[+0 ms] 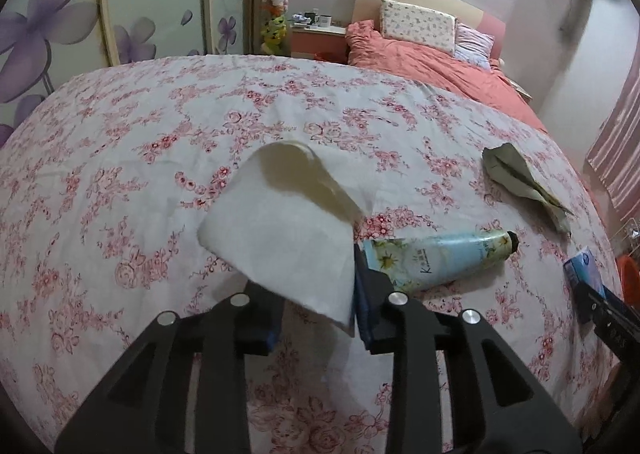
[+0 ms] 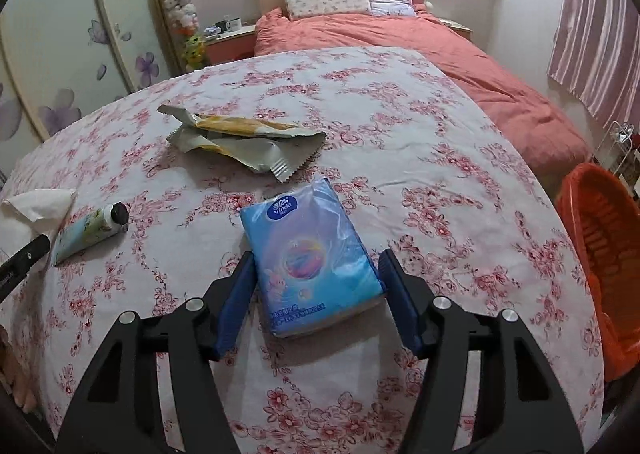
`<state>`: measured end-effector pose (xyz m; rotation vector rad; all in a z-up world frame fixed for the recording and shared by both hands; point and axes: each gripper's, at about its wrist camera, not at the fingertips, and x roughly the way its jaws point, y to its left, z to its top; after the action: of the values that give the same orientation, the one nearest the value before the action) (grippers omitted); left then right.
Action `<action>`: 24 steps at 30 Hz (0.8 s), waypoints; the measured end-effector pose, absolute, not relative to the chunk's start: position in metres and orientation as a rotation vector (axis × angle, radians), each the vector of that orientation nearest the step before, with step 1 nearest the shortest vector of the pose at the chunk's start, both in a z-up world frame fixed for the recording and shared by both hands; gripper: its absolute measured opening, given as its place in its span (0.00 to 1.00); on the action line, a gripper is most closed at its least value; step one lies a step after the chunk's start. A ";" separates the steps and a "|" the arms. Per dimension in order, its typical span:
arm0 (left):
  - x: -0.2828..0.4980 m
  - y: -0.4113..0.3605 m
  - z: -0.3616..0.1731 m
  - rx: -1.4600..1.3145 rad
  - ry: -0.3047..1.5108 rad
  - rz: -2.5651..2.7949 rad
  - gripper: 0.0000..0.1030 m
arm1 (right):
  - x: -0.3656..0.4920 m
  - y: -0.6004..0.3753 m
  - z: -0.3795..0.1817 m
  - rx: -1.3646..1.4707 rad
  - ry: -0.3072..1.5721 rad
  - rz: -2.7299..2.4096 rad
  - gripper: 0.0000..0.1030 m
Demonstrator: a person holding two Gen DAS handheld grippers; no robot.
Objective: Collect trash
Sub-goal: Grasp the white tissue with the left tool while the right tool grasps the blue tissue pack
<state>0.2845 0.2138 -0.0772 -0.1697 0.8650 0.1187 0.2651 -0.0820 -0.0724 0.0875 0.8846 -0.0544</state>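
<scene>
Left tool (image 1: pixel 316 302): its jaws are gripping a white tissue (image 1: pixel 280 238), which is standing up between the blue pads and fanning out toward 12 o'clock, lifted clear of the bed.
Right tool (image 2: pixel 320 294): its jaws are sitting on either side of a blue Vinda tissue pack (image 2: pixel 312 254); the left pad looks to be touching the pack's edge, while a thin gap is showing at the right pad, so I cannot tell whether it is clamping.
Tissue pack: it is lying flat on the floral bedspread (image 2: pixel 400 125), its near end between the right tool's fingers, its logo end pointing to 12 o'clock.
Cream tube (image 1: pixel 436 254): in the left wrist view it is lying just beside the left tool at 3 o'clock, black cap pointing right; in the right wrist view it is lying at 9 o'clock.
Snack wrapper (image 2: pixel 240 141): crumpled and silver-yellow, it is lying on the bedspread at 11 o'clock from the tissue pack, well apart from it.
Orange basket (image 2: pixel 600 254): it is standing off the bed's edge at 3 o'clock in the right wrist view.
In the way: the tube is crowding the left tool's right finger; nothing is lying between the right tool and the basket.
Background: a coral duvet (image 2: pixel 400 37) and pillows are lying at 12 o'clock.
</scene>
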 end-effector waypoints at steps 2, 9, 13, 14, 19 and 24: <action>0.286 0.214 -0.078 -0.166 0.874 0.122 0.30 | 0.266 -0.082 -0.073 0.082 0.889 -0.056 0.61; 0.286 0.215 -0.079 -0.169 0.878 0.120 0.31 | 0.267 -0.079 -0.074 0.065 0.895 -0.062 0.62; 0.285 0.216 -0.078 -0.170 0.879 0.112 0.34 | 0.267 -0.079 -0.074 0.064 0.895 -0.062 0.63; 0.285 0.217 -0.078 -0.175 0.878 0.110 0.34 | 0.267 -0.079 -0.074 0.064 0.895 -0.062 0.63; 0.284 0.220 -0.079 -0.207 0.872 0.097 0.35 | 0.267 -0.078 -0.075 0.066 0.897 -0.056 0.64; 0.285 0.217 -0.079 -0.197 0.875 0.086 0.42 | 0.267 -0.079 -0.075 0.065 0.899 -0.051 0.67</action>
<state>0.2851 0.2167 -0.0786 -0.1966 0.8745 0.0861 0.2666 -0.0791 -0.0753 0.0647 0.8992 -0.0511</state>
